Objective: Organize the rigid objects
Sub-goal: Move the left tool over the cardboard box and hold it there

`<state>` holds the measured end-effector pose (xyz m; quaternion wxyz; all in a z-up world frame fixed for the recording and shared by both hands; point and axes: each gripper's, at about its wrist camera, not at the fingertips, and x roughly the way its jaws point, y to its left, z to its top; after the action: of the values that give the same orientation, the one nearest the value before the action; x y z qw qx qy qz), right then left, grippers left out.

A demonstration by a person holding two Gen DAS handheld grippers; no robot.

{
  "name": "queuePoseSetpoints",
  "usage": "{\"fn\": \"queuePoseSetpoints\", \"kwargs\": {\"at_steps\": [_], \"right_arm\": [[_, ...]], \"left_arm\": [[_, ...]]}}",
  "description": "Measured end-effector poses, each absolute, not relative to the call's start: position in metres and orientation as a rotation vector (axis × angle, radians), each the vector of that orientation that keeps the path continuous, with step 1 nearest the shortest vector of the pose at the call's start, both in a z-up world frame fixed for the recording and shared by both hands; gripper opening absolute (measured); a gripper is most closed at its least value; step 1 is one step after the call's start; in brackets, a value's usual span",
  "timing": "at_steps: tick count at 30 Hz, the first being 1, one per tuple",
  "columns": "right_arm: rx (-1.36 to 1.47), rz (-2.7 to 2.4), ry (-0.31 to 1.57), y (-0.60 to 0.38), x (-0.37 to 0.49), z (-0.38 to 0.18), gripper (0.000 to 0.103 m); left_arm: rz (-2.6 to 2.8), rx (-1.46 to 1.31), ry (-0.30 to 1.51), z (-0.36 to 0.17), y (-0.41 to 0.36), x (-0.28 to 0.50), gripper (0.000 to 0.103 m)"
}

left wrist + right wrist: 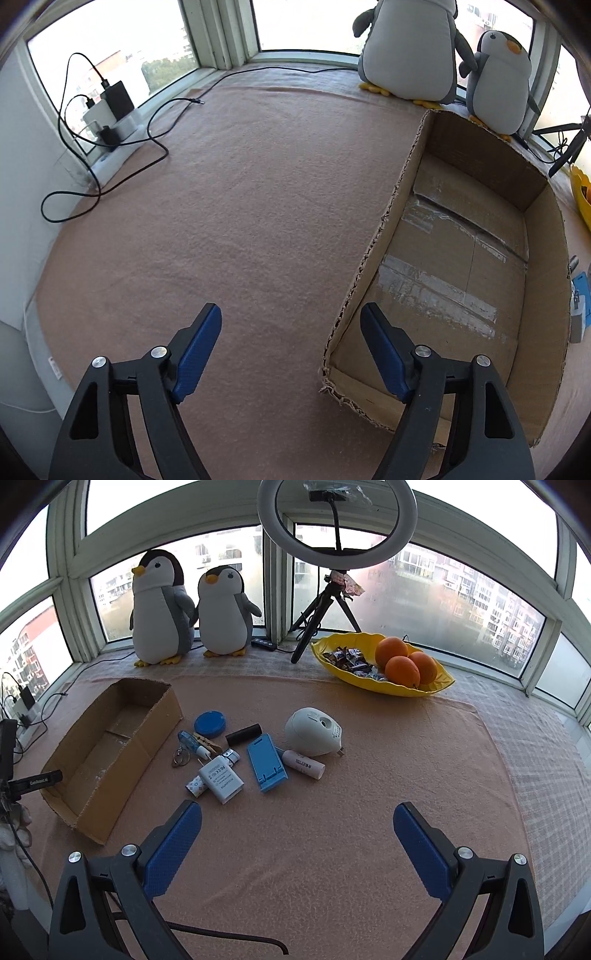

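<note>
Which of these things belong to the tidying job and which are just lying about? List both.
For the job: cardboard box, blue lid, black cylinder, blue phone stand, white charger, white round device, pink tube, clothespin.

Lying about: plush penguins, ring light, yellow fruit tray, oranges, power strip.

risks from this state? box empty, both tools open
1. The left tool straddles the cardboard box's ragged wall; closing could clamp it and drag the box.
2. The white adapter, blue stand and pink tube touch, so the right tool may knock neighbours.
</note>
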<state>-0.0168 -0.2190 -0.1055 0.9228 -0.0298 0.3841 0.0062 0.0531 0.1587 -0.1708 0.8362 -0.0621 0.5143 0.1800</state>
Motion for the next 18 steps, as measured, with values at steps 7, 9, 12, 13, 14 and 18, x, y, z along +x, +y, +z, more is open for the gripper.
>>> {"fn": "queuePoseSetpoints", "kwargs": {"at_steps": [7, 9, 12, 13, 14, 18], "right_arm": [[-0.042, 0.025, 0.794, -0.209, -0.016, -0.113, 0.102], [-0.034, 0.043, 0.797, -0.206, -0.013, -0.115, 0.102], [-0.065, 0.065, 0.795, -0.197, -0.006, -0.120, 0.102], [-0.074, 0.072, 0.800, -0.194, -0.002, -0.122, 0.102], [-0.078, 0.087, 0.807, -0.192, 0.001, -0.124, 0.100], [-0.102, 0.132, 0.847, -0.185, 0.020, -0.136, 0.094]], "left_arm": [[0.335, -0.130, 1.119, -0.179, 0.153, 0.058, 0.060], [0.322, -0.132, 1.123, -0.179, 0.153, 0.059, 0.052], [0.311, -0.136, 1.124, -0.180, 0.152, 0.060, 0.051], [0.309, -0.131, 1.124, -0.180, 0.151, 0.059, 0.051], [0.305, -0.125, 1.122, -0.180, 0.150, 0.059, 0.051], [0.290, -0.100, 1.119, -0.181, 0.145, 0.060, 0.051]]}}
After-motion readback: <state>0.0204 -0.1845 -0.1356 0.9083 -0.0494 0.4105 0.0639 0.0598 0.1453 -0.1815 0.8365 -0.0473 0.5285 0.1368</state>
